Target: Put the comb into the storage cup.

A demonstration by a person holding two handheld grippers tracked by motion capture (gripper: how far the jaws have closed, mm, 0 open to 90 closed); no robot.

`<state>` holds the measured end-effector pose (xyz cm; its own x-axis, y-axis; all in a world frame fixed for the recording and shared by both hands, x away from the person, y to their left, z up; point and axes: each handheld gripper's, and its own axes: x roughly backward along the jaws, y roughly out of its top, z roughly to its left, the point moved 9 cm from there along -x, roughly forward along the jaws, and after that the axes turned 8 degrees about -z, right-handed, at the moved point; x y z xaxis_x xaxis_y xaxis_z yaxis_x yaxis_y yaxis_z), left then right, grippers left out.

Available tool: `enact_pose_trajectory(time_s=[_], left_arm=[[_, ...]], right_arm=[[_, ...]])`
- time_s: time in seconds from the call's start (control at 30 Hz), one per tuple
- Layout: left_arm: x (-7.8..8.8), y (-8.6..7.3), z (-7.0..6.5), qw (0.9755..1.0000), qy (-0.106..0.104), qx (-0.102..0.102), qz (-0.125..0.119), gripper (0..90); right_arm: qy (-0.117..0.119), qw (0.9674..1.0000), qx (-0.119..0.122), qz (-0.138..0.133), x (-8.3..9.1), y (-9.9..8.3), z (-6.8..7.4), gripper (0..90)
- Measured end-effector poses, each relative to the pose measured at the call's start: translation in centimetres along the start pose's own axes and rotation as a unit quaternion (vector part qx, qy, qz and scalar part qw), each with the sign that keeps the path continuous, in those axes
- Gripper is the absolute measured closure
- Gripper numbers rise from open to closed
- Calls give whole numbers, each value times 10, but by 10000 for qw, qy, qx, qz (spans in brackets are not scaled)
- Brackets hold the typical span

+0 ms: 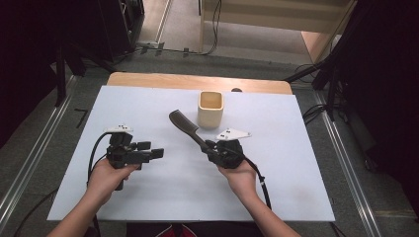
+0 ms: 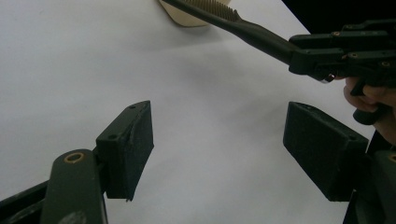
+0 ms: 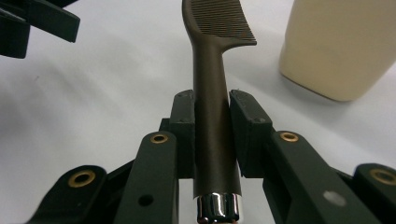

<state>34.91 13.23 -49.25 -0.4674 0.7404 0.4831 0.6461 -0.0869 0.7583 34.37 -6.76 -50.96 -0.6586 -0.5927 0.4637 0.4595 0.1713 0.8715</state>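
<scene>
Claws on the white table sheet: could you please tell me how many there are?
2. The left claw hangs open and empty at the left; the right claw, right of centre, is shut on the comb handle, near the beige cup.

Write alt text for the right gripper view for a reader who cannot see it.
The right gripper has its black fingers shut on the handle of a dark brown comb, whose toothed head points away over a white table. A cream cup stands at upper right, and part of the left gripper shows at upper left.

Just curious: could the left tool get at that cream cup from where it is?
Probably yes: the left tool is open with nothing in it, and bare table leads to the cup, though the held comb slants nearby.
</scene>
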Motion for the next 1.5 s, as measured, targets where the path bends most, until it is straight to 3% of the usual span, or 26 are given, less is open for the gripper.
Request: enact_pose_trajectory(time_s=[0.17,0.9,1.13,1.37,1.5], left_arm=[[-1,6,3,9999,82,-9,70,254],[-11,19,7,9996,120,207,-150,252],[-9,24,5,9993,83,158,-314,255],[-9,28,1,9992,77,99,-388,255],[-8,31,-2,9989,63,52,-461,255]], right_arm=[[-90,9999,46,-97,-7,5,4,701],[-247,9978,19,-613,-43,11,27,701],[-250,9947,-164,-985,-45,16,33,701],[-340,9911,-62,-1289,-45,17,36,701],[-371,9863,-65,-1604,-44,18,39,701]])
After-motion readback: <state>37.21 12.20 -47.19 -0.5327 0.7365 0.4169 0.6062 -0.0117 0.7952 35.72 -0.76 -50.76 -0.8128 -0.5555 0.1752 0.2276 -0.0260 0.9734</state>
